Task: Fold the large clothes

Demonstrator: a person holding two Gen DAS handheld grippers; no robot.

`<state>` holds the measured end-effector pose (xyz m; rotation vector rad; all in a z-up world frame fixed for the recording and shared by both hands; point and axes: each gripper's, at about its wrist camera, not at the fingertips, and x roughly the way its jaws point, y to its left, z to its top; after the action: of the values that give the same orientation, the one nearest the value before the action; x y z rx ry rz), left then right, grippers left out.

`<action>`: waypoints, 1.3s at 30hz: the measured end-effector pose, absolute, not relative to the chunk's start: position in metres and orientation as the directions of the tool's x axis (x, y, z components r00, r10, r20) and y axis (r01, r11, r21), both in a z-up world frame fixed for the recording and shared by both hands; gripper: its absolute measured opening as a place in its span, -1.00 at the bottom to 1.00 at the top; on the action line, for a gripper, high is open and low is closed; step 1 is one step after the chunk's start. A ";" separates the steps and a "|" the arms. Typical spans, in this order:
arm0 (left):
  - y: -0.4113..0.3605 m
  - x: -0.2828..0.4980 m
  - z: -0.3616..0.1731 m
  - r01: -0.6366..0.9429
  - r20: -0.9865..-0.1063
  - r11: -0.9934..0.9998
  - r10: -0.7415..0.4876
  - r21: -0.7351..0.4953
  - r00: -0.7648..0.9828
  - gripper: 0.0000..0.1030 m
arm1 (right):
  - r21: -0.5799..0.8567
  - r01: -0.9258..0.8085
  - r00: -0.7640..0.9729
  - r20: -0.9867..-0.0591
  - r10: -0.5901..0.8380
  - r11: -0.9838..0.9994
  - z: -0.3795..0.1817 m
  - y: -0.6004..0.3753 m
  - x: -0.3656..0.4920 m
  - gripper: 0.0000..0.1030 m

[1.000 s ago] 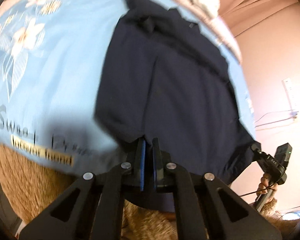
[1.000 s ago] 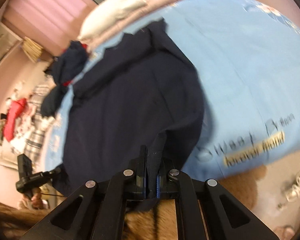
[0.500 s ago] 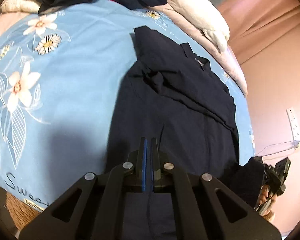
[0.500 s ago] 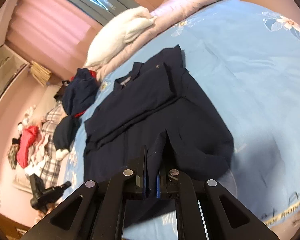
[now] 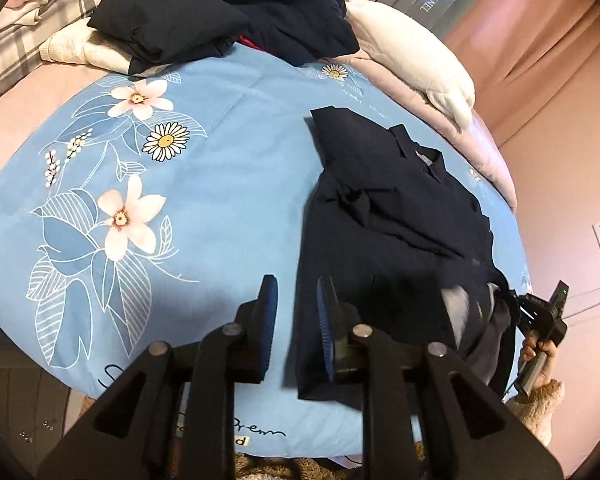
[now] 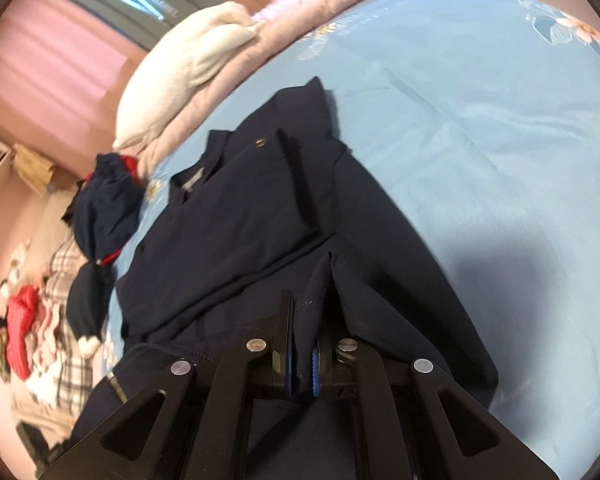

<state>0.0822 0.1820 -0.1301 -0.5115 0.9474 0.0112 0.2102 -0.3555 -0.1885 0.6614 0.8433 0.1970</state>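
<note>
Left wrist view: our left claw (image 5: 296,312) stands open, holding nothing, its blue ribbed pads over the blue bedsheet (image 5: 220,184) printed with flowers and cursive script, partly hidden. The dark navy shirt (image 5: 388,232) lies flat just right of it. Window lettering reads "HANEL".

Right wrist view: our right claw (image 6: 302,344) is nearly closed, pinching a stitched fold of the navy shirt (image 6: 260,216) on the bed.

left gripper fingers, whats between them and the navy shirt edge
Only bare blue floral bedspread shows between the open left gripper and the navy shirt edge, seen in the left wrist view.
</note>
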 end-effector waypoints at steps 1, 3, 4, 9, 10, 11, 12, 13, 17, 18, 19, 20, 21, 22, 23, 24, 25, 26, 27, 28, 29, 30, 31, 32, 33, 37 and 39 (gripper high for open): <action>0.182 0.084 -0.133 -0.225 -0.779 0.882 -0.215 -0.414 0.589 -0.62 | 0.608 0.106 0.663 -0.633 0.399 0.787 -0.189 -0.355 0.214 -0.86; 0.178 0.089 -0.141 -0.222 -0.790 0.883 -0.226 -0.413 0.571 -0.58 | 0.587 0.129 0.661 -0.651 0.372 0.799 -0.190 -0.352 0.221 -0.86; 0.175 0.092 -0.147 -0.220 -0.797 0.883 -0.234 -0.413 0.556 -0.54 | 0.573 0.141 0.659 -0.663 0.355 0.807 -0.191 -0.350 0.224 -0.86; 0.159 0.110 -0.173 -0.203 -0.832 0.896 -0.254 -0.394 0.493 -0.39 | 0.504 0.168 0.635 -0.712 0.298 0.847 -0.193 -0.343 0.229 -0.86; 0.155 0.114 -0.177 -0.198 -0.837 0.899 -0.258 -0.390 0.482 -0.33 | 0.499 0.165 0.633 -0.715 0.297 0.851 -0.191 -0.343 0.228 -0.86; 0.152 0.119 -0.181 -0.195 -0.841 0.900 -0.261 -0.389 0.474 -0.31 | 0.501 0.167 0.633 -0.715 0.297 0.849 -0.189 -0.344 0.226 -0.86; 0.149 0.122 -0.183 -0.193 -0.843 0.901 -0.263 -0.388 0.469 -0.30 | 0.509 0.165 0.634 -0.711 0.304 0.845 -0.187 -0.347 0.224 -0.86; 0.146 0.126 -0.185 -0.187 -0.844 0.903 -0.266 -0.388 0.466 -0.28 | 0.517 0.156 0.636 -0.704 0.315 0.842 -0.182 -0.350 0.220 -0.83; 0.136 0.138 -0.188 -0.153 -0.839 0.911 -0.274 -0.383 0.469 -0.02 | 0.515 0.105 0.657 -0.678 0.329 0.851 -0.164 -0.358 0.207 -0.65; 0.134 0.140 -0.190 -0.148 -0.840 0.913 -0.274 -0.380 0.469 -0.01 | 0.514 0.088 0.665 -0.668 0.334 0.853 -0.158 -0.360 0.202 -0.55; 0.132 0.143 -0.192 -0.143 -0.843 0.916 -0.272 -0.374 0.464 -0.01 | 0.515 0.076 0.671 -0.660 0.338 0.854 -0.155 -0.362 0.199 -0.49; 0.130 0.146 -0.194 -0.141 -0.847 0.918 -0.271 -0.370 0.458 -0.01 | 0.511 0.070 0.678 -0.655 0.335 0.857 -0.151 -0.365 0.193 -0.33; 0.128 0.149 -0.197 -0.138 -0.850 0.919 -0.273 -0.369 0.451 -0.01 | 0.504 0.075 0.690 -0.649 0.320 0.861 -0.147 -0.366 0.190 -0.12; 0.126 0.152 -0.199 -0.134 -0.851 0.920 -0.276 -0.369 0.447 -0.01 | 0.496 0.080 0.708 -0.639 0.301 0.865 -0.143 -0.369 0.186 -0.04; 0.124 0.154 -0.201 -0.132 -0.853 0.921 -0.276 -0.367 0.443 -0.01 | 0.489 0.087 0.729 -0.625 0.279 0.868 -0.138 -0.370 0.183 0.05; 0.123 0.156 -0.203 -0.130 -0.856 0.923 -0.273 -0.361 0.439 0.00 | 0.476 0.093 0.749 -0.613 0.254 0.875 -0.134 -0.375 0.178 0.05; 0.121 0.158 -0.205 -0.129 -0.858 0.925 -0.271 -0.357 0.436 0.01 | 0.454 0.099 0.758 -0.611 0.228 0.886 -0.131 -0.378 0.175 0.05; 0.120 0.160 -0.207 -0.127 -0.859 0.925 -0.272 -0.358 0.434 0.02 | 0.433 0.104 0.760 -0.615 0.209 0.896 -0.129 -0.375 0.175 0.05; 0.119 0.162 -0.210 -0.123 -0.859 0.925 -0.276 -0.360 0.431 0.05 | 0.408 0.106 0.759 -0.622 0.191 0.907 -0.128 -0.375 0.174 0.06; 0.118 0.163 -0.211 -0.121 -0.859 0.925 -0.278 -0.360 0.430 0.09 | 0.385 0.100 0.753 -0.632 0.183 0.918 -0.130 -0.377 0.173 0.06; 0.118 0.165 -0.212 -0.118 -0.859 0.926 -0.278 -0.359 0.430 0.10 | 0.372 0.093 0.745 -0.642 0.183 0.924 -0.132 -0.376 0.174 0.07; 0.116 0.167 -0.214 -0.115 -0.859 0.927 -0.277 -0.356 0.430 0.10 | 0.360 0.085 0.733 -0.654 0.187 0.929 -0.135 -0.376 0.175 0.08; 0.115 0.169 -0.215 -0.112 -0.861 0.929 -0.274 -0.352 0.429 0.11 | 0.343 0.073 0.713 -0.675 0.191 0.936 -0.141 -0.375 0.178 0.08; 0.113 0.171 -0.217 -0.104 -0.861 0.932 -0.273 -0.348 0.428 0.11 | 0.323 0.064 0.693 -0.695 0.191 0.944 -0.148 -0.373 0.181 0.08; 0.111 0.173 -0.218 -0.102 -0.862 0.933 -0.271 -0.345 0.428 0.11 | 0.300 0.056 0.674 -0.715 0.185 0.952 -0.154 -0.371 0.184 0.08; 0.107 0.182 -0.222 -0.094 -0.862 0.937 -0.265 -0.335 0.432 0.10 | 0.224 0.006 0.615 -0.770 0.173 0.975 -0.178 -0.357 0.199 0.08; 0.108 0.185 -0.224 -0.101 -0.858 0.936 -0.262 -0.338 0.441 0.04 | 0.213 -0.015 0.598 -0.781 0.180 0.977 -0.185 -0.350 0.210 0.08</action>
<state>0.1850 0.1077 -0.2237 -0.3655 1.1164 -0.1030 0.2101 -0.3497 -0.1849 0.1919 0.9240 0.1137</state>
